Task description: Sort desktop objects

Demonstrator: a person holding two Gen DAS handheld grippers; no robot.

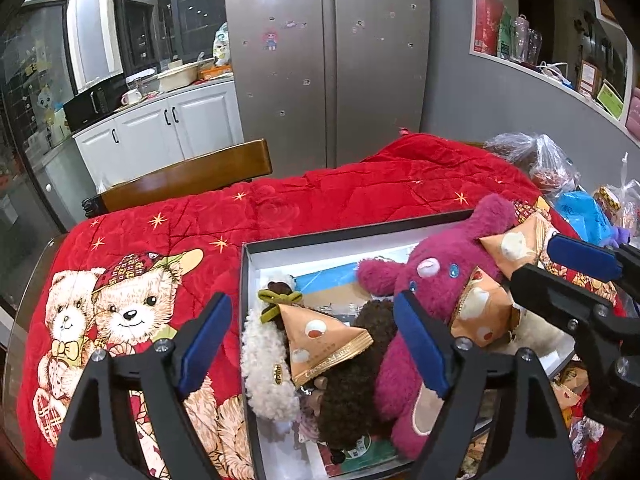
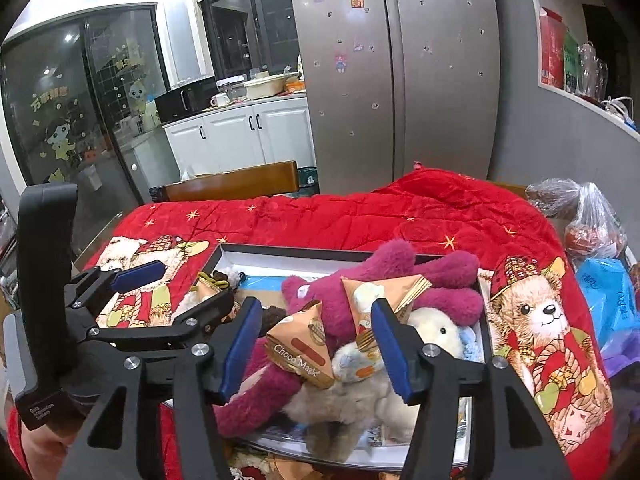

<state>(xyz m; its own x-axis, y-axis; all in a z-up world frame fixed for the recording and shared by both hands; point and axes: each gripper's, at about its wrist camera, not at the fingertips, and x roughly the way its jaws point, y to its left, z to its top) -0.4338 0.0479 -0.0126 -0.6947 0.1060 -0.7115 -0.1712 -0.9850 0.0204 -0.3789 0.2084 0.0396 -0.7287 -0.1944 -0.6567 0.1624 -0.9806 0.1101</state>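
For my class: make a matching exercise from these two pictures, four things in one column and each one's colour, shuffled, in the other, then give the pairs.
Things
1. plush bear
2. quilt
3. curly doll
4. fridge

Colours
A. silver
B. dark brown
C. magenta
D. red

Pairs: 1-C, 2-D, 3-B, 4-A

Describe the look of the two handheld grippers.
Both the left gripper and the right gripper are matte black, with angular two-finger frames, silver pivot screws and flat blue pads. The left one's black handle carries small white lettering.
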